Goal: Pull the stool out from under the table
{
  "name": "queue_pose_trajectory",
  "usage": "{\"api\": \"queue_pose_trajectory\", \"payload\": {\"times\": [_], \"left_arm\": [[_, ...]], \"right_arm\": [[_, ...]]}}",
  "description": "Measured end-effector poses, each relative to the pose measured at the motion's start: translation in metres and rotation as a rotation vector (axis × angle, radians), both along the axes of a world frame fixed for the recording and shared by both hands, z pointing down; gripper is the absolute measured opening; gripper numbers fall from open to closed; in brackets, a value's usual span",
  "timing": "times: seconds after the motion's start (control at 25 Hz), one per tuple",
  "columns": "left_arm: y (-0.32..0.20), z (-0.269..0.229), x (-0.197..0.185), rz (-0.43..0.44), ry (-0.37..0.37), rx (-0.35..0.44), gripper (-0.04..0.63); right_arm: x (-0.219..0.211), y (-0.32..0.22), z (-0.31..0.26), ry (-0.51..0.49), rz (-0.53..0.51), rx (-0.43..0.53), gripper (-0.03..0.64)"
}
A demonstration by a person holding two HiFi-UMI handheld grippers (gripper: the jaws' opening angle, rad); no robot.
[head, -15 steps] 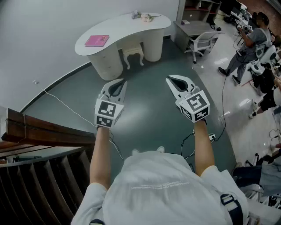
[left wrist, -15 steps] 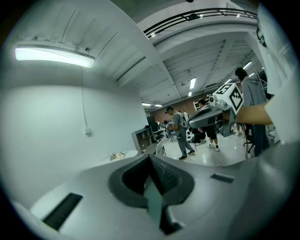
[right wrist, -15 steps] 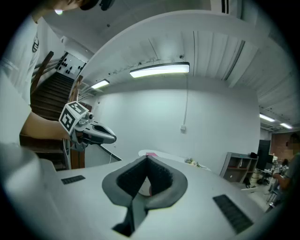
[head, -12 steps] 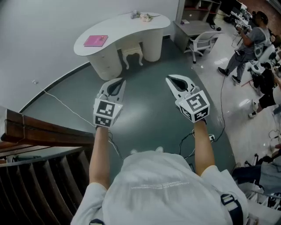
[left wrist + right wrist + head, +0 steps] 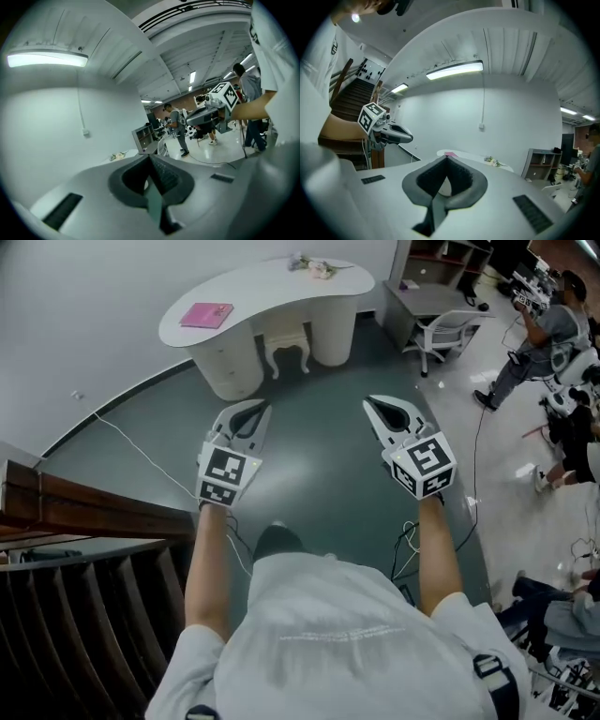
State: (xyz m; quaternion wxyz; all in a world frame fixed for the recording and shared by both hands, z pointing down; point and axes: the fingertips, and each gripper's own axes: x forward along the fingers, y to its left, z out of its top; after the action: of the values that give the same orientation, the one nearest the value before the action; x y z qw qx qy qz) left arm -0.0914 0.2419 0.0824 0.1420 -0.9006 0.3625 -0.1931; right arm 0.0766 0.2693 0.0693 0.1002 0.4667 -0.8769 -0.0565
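We're standing well back from the white kidney-shaped table (image 5: 272, 292), and the small white stool with curved legs (image 5: 286, 349) sits tucked under it, between the table's two rounded pedestals. Nothing has reached it yet.

The left hand-held gripper (image 5: 251, 411) is clenched with nothing between its jaws. The right hand-held gripper (image 5: 380, 407) is the same, closed and empty. Both are held out over the dark green floor (image 5: 319, 474), pointing towards the table.

So where could this go wrong? First, those jaws have to spread before we arrive, or we'll only nudge the stool deeper in. Second, the stool sits in a snug gap, so a crooked pull would likely drag a leg against a pedestal and jam it or twist it. Third, a high grip on the seat edge could tip it forwards on those slim legs.

There's also a thin white cable (image 5: 141, 457) running across the floor on our left, and a careless step there could snag it. On the tabletop, a pink book (image 5: 207, 315) and a small bunch of flowers (image 5: 314, 266) could shift if the table gets knocked.
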Motion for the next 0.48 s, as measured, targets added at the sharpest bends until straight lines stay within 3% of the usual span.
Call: {"api": "queue_pose_trajectory", "payload": {"times": [0.24,0.48], "left_arm": [[-0.065,0.021,0.002,0.01,0.006,-0.019,0.011],[-0.178,0.041,0.004,0.006,0.02,-0.046,0.011]], "right_arm": [[0.003,-0.065,0.021,0.011,0.003,-0.03,0.014],[0.023,-0.166,0.024,0.009,0.077,-0.013,0.014]]}}
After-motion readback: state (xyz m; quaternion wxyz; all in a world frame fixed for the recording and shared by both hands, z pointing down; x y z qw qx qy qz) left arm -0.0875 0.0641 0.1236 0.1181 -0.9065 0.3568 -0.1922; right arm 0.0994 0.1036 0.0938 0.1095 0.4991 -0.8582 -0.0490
